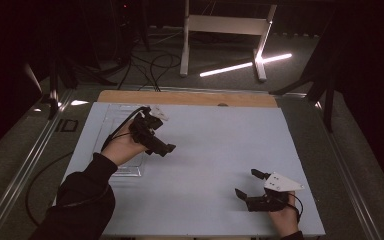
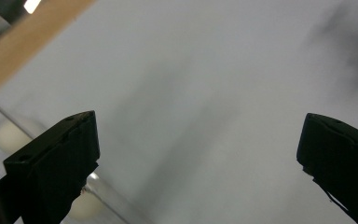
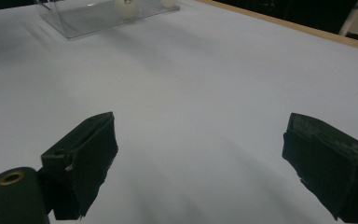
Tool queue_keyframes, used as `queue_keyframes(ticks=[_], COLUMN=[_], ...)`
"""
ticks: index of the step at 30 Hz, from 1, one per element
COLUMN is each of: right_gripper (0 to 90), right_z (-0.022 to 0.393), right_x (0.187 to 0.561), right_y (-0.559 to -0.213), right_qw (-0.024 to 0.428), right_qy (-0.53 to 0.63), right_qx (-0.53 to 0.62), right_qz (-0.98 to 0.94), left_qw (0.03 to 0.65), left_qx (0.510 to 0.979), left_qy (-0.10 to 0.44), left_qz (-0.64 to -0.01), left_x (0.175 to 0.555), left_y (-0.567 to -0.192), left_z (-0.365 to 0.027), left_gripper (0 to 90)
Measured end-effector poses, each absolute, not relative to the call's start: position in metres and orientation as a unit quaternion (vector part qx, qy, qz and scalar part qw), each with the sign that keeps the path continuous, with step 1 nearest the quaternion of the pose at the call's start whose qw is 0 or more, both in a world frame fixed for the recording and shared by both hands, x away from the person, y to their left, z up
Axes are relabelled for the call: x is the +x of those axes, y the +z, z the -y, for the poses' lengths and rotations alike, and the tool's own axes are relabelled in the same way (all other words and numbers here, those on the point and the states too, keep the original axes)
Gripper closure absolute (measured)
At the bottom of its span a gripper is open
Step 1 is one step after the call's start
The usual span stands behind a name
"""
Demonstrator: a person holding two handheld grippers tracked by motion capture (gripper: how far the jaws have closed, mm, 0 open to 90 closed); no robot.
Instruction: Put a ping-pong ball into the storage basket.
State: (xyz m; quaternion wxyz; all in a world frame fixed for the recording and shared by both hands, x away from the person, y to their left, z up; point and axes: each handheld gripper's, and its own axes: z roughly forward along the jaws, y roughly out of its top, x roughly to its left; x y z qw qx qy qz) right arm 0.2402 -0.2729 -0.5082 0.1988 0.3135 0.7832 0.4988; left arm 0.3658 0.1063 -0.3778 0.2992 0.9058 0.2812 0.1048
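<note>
My left gripper [image 1: 162,142] hangs over the right edge of a clear plastic tray [image 1: 114,114] at the left of the pale mat [image 1: 215,145], held by a hand in a dark sleeve. Its jaws stand wide apart with nothing between them [image 2: 198,158]. In the left gripper view the tray's edge [image 2: 107,196] and two pale balls [image 2: 9,137] [image 2: 85,206] show at lower left. My right gripper [image 1: 247,183] rests low near the front right of the mat, open and empty [image 3: 200,163]. In the right gripper view the tray [image 3: 93,18] lies far off, with a pale ball [image 3: 123,7] in it.
A wooden strip [image 1: 187,97] runs along the mat's far edge. Beyond the table stand a white frame [image 1: 225,25], a bright light bar [image 1: 245,65] and loose cables [image 1: 152,67] on the floor. Metal rails [image 1: 27,155] flank the table.
</note>
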Motion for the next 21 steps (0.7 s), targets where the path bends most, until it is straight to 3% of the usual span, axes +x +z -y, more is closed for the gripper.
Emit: queue_keyframes(ticks=[7, 8, 21], right_gripper=[9.7, 9.7, 9.8], right_z=[0.273, 0.273, 0.271], right_x=[0.240, 0.240, 0.239], right_y=[-0.507, -0.507, -0.506], right_qw=[0.201, 0.200, 0.201], right_qy=[0.499, 0.499, 0.498], right_qx=[0.312, 0.312, 0.308], right_qz=[-0.783, -0.784, -0.785], left_qw=[0.315, 0.311, 0.330], left_qx=[0.904, 0.905, 0.909], left_qy=[0.105, 0.065, 0.075], left_qz=[-0.270, -0.282, -0.246], left_x=[0.363, 0.365, 0.353], left_y=[-0.378, -0.378, -0.386], left_z=[-0.093, -0.089, -0.069], left_gripper=[0.5, 0.5, 0.5])
